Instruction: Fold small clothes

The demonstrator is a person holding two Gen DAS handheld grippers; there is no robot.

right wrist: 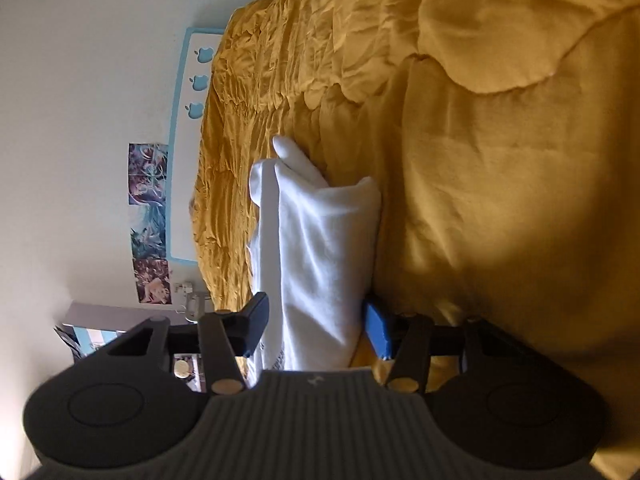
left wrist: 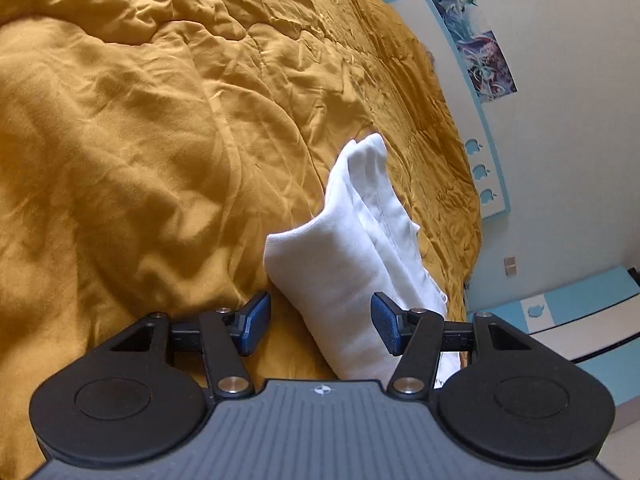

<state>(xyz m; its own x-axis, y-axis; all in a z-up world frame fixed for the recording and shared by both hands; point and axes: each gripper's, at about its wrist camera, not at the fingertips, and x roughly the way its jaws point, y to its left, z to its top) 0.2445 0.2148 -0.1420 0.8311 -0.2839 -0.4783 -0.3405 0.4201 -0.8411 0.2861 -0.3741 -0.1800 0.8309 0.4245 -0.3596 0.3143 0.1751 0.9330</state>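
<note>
Two grippers are in view, each seen from its own wrist camera, and both stand over a bed covered with a creased mustard-yellow quilt point(left wrist: 152, 128). The left gripper point(left wrist: 318, 328) is held low, pointing forward along the quilt, with its blue-padded fingers point(left wrist: 256, 326) spread wide; neither pad presses on anything. White socks point(left wrist: 360, 248), laid together lengthwise, lie on the quilt near its far edge and run from between the fingers away toward the wall; the near end of the socks sits in the gap, closer to the right-hand finger, and whether that pad touches the cloth cannot be told. The right gripper point(right wrist: 316, 330) is rolled onto its side, so the room appears turned in its view. Its fingers are likewise apart, with the socks point(right wrist: 316, 248) lying between them; the cloth passes in front of the blue pad point(right wrist: 378, 330) on one side and hides part of it, and contact there cannot be confirmed. The dark finger on the other side stands just beside the cloth. A white wall point(left wrist: 568, 80) with a light-blue framed panel point(left wrist: 486, 160) bearing apple-shaped cutouts borders the bed. Colourful posters point(left wrist: 476, 36) hang on that wall. Blue-and-white furniture point(left wrist: 576, 312) stands beyond the bed's corner.
</note>
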